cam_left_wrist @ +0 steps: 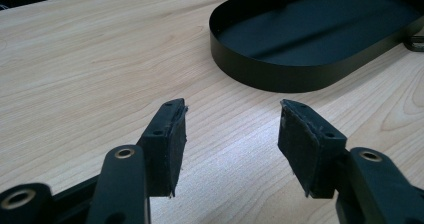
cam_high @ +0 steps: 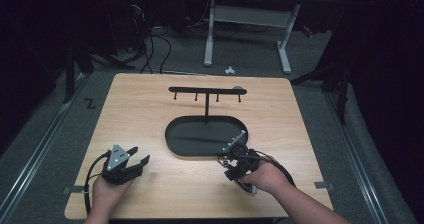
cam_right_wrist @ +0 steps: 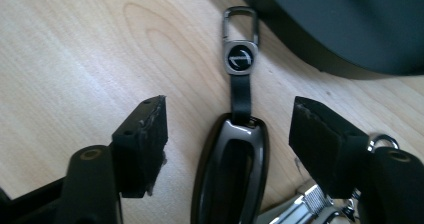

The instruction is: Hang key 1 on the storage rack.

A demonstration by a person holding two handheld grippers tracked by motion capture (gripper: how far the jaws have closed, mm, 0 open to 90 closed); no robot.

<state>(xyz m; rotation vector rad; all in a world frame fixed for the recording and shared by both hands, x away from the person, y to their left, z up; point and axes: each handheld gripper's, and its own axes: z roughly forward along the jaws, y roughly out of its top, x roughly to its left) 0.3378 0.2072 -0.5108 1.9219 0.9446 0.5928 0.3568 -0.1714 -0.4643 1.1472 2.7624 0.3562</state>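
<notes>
A dark glossy key fob [cam_right_wrist: 232, 174] lies on the wooden table, its black strap ending in a silver badge and clasp [cam_right_wrist: 241, 56] that reaches the black oval tray [cam_right_wrist: 320, 59]. My right gripper [cam_right_wrist: 227, 119] stands open over it, a jaw on either side of the fob and neither pad touching it. In the high view that gripper [cam_high: 230, 161] sits just off the tray's front right corner [cam_high: 172, 144]. My left gripper [cam_high: 140, 156] rests at the table's front left, open and holding nothing; its jaws [cam_left_wrist: 232, 134] point toward the tray wall [cam_left_wrist: 280, 74].
A black bar with several small hooks [cam_high: 206, 90] rises on a post from the tray's far side. Silver metal key parts and a ring [cam_right_wrist: 310, 204] lie beside the fob, under the right jaw. Bare wood spreads between the two grippers.
</notes>
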